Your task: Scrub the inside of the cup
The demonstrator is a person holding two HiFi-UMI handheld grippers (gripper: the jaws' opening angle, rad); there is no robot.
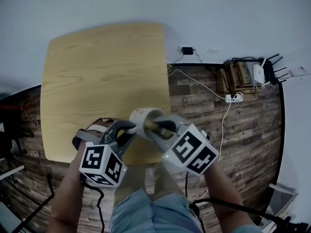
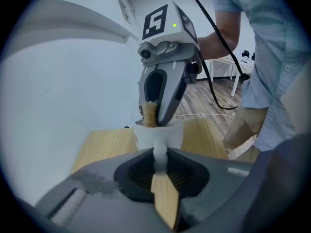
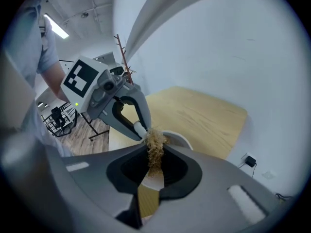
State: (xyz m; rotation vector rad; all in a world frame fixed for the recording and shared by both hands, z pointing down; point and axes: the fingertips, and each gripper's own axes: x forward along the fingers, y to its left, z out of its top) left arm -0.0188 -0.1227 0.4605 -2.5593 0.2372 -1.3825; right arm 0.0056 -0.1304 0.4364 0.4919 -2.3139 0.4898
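- The wooden table [image 1: 97, 72] is light and bare. It stands on a dark plank floor [image 1: 243, 130].
- The white cup [image 1: 143, 118] is over the near edge of the table, towards its right corner. It looks lifted off the table top, and it is tipped so its open mouth faces the right claw.
- The left claw [image 1: 130, 129] is over the same near edge of the table. Its two jaws are pinched tight on the cup's thin white handle [image 2: 159, 154], so this claw is holding the cup up.
- The right claw [image 1: 163, 126] comes in over the table's near right corner, and it points down at a slant. Its jaws are squeezed together on a scruffy tan brush [image 3: 155, 147].
- The bristly end of the brush is poking into the mouth of the cup, over the near edge of the table. From the left claw's camera, the bristles sit just inside the rim.
- The tips of the two claws are very close to each other there, with the cup between them.
- Each claw has a cube with black and white squares on it. Both cubes hang just off the near edge of the table, the left cube [image 1: 102, 165] and the right cube [image 1: 193, 152].
- The person's two arms and light blue shorts [image 1: 150, 212] show below the near edge of the table.
- On the floor to the right of the table lie white cords and a white power strip [image 1: 233, 97].
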